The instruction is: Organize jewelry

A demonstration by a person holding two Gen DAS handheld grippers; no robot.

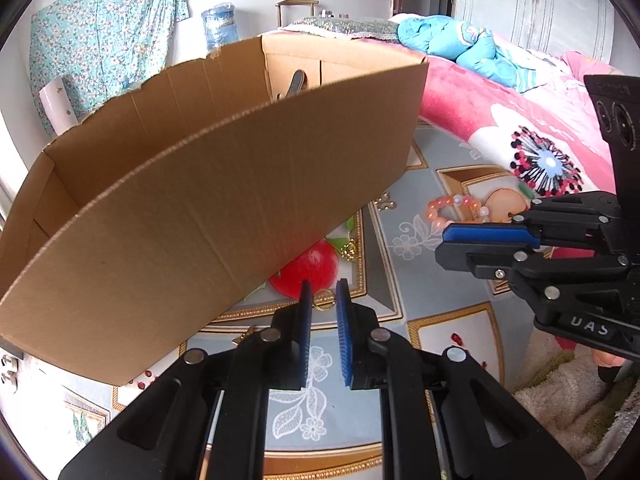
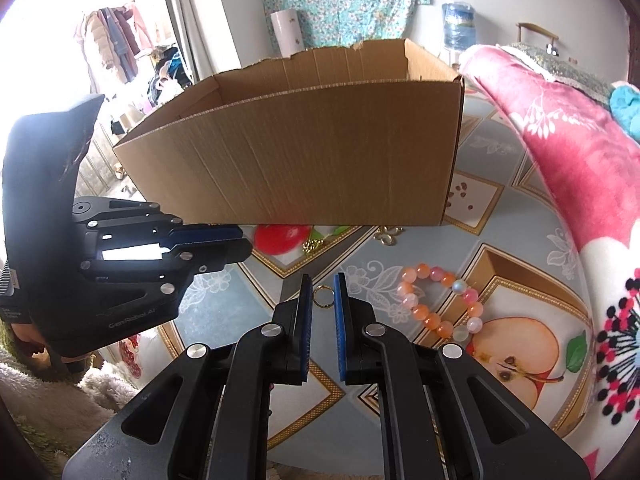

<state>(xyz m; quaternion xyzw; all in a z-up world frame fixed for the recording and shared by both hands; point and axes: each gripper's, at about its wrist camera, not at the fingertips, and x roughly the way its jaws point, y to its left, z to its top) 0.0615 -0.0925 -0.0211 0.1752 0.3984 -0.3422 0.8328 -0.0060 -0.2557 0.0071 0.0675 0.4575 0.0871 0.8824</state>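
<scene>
I am holding both tools nearly closed and empty, the right tool (image 2: 323,280) hovering over the gold ring (image 2: 322,296) lying on the floor beside the bead bracelet (image 2: 440,304). Closed tips risk flicking the ring under the box (image 2: 304,168).

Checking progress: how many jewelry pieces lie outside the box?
4: bead bracelet right, gold ring centre, two small gold pieces by the cardboard box's near edge. More may hide behind it.
</scene>
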